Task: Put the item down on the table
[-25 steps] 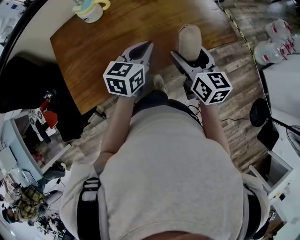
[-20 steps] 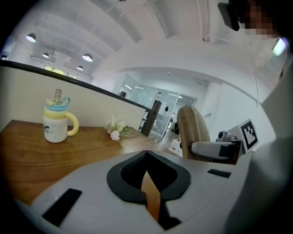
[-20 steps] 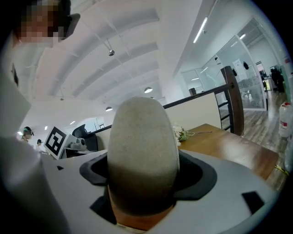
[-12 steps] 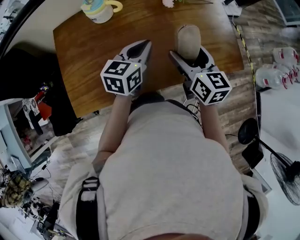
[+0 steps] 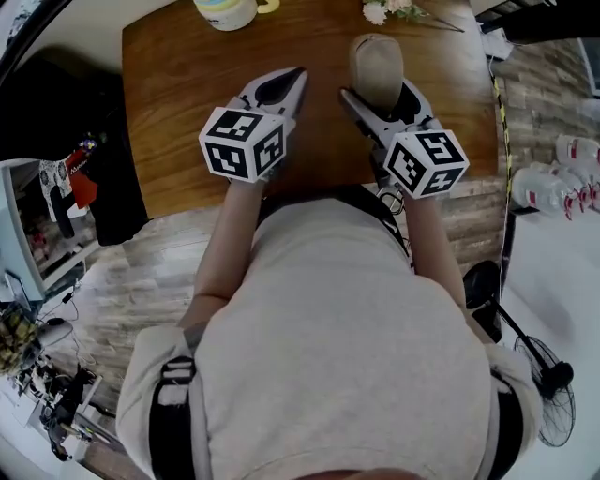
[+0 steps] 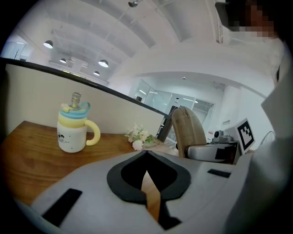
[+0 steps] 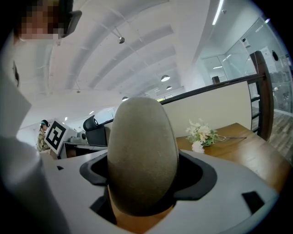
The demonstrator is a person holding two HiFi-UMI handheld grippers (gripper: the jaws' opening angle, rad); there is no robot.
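Overhead, the head view shows a person in a light shirt (image 5: 347,356) standing at the near edge of a brown wooden table (image 5: 187,112), with a pair of tongs held out over it in each hand. The right gripper (image 5: 378,94) is clamped on the item (image 5: 376,70), a tan, egg-shaped thing with a fabric-like surface. It stands upright between the two jaws, which press on its lower sides, and its rounded top rises well above them. In the right gripper view the item (image 7: 142,155) fills the middle of the picture, seated in the dark padded hollows of the right gripper (image 7: 144,170). It is over the right half of the table, but whether its base touches the wood cannot be told, since the jaws hide it. The left gripper (image 5: 298,77) hovers just beside it to the left. Its own view shows the tips of the left gripper (image 6: 146,151) meeting with nothing between them, only a thin slit of table showing below the tips. That view also catches the item (image 6: 187,130) off to the right. At the far edge of the table stands a white mug (image 5: 230,11) with a yellow handle and a yellow and blue lid. A small spray of pale flowers (image 5: 389,9) lies flat near the far right corner, well apart from the mug.
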